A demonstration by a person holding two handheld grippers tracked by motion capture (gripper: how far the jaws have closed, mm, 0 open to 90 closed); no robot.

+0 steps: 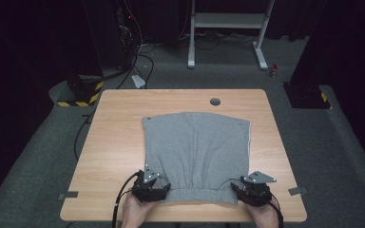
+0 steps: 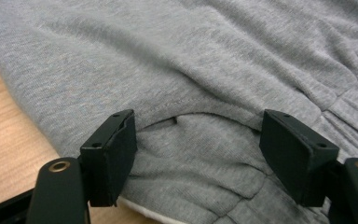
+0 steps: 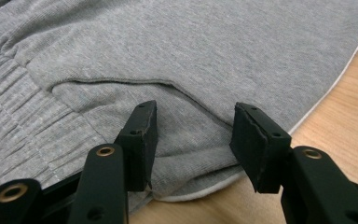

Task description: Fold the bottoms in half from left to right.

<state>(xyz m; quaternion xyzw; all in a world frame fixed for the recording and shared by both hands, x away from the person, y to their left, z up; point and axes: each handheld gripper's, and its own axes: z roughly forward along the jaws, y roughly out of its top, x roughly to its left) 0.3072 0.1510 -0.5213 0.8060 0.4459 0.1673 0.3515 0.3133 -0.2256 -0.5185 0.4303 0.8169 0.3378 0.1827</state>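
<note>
Both grippers' open fingers straddle the grey shorts (image 1: 196,147) waistband corners.

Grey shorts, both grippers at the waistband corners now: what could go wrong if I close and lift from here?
1. The left gripper stands open over bunched folds of the grey shorts; closing may catch just the top layer, so the garment opens up when lifted.
2. The right gripper sits close to the white edge near the corner; a shallow bite could slip off.
3. The waistband lies near the table's front edge; a pull toward you could drag the shorts off.
</note>
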